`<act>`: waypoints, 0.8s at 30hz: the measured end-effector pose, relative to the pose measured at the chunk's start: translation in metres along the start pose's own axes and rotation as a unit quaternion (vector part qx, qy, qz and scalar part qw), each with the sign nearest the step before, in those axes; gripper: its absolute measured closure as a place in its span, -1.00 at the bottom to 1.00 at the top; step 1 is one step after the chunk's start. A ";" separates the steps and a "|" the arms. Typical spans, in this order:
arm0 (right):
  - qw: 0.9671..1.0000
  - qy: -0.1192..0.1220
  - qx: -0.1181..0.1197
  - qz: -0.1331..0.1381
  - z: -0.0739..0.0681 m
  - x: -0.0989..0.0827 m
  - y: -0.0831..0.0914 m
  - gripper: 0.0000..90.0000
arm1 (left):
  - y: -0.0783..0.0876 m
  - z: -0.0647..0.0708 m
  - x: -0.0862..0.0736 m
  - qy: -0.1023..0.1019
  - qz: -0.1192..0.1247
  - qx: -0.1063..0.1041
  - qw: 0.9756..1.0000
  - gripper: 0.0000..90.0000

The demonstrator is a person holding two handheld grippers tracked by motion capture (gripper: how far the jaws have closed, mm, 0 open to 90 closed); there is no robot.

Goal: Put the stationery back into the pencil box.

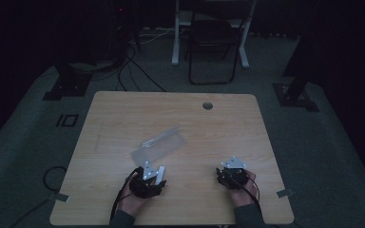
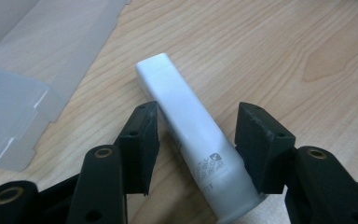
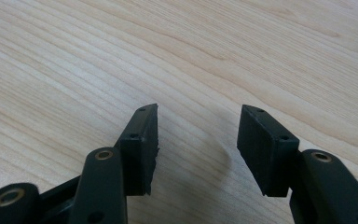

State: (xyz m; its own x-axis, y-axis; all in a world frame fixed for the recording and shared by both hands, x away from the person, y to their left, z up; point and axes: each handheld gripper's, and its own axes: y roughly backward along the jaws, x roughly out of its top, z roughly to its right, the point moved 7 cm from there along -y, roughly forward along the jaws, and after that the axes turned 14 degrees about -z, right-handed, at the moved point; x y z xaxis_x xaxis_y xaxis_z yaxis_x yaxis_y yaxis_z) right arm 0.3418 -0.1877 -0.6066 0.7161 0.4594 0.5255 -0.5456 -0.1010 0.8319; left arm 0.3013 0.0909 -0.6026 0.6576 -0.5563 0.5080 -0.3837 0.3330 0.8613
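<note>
The room is dim, and the person sits at the near edge of the wooden bench (image 1: 123,107) with a pair of tongs in each hand. The left tongs (image 2: 196,140) stand with jaws apart, straddling a white rectangular tube (image 2: 186,126) that lies flat on the wood; neither pad seems to press on it yet, though the gaps are narrow. The tube runs aslant between the jaws, its squared end pointing away and its printed end nearest the tongs. Just to the far left of it lies a frosted clear plastic sleeve (image 1: 159,145), flat and open, apparently the tube's packaging.

The right tongs (image 3: 196,140) hover over bare wood near the right edge, jaws apart and holding nothing.

I judge the step in hand to be picking up the tube. To do it well, the left hand should twist a little so the pads meet the long flat sides squarely, then close gently near the middle. A skewed grip could make the smooth tube pivot or slip out.
</note>
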 end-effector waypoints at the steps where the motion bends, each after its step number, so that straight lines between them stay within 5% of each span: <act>1: 1.000 0.000 0.000 0.000 0.000 0.000 0.000 0.06 | 0.000 0.000 0.000 0.000 0.000 0.000 1.000 0.13; 14: 1.000 -0.002 0.003 0.002 0.001 0.000 -0.001 0.06 | -0.008 -0.003 0.013 -0.018 -0.002 0.030 0.999 0.42; 24: 1.000 -0.003 0.004 0.003 0.001 0.000 -0.001 0.05 | -0.016 -0.006 0.026 -0.025 -0.008 0.045 0.999 0.41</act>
State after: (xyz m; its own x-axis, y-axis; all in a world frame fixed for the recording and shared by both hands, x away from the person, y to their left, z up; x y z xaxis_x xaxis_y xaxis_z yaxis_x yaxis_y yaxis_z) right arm 0.3425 -0.1886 -0.6071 0.7162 0.4530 0.5309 -0.5456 -0.1109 0.8307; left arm 0.3283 0.0755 -0.6035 0.6320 -0.5986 0.4923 -0.4317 0.2556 0.8650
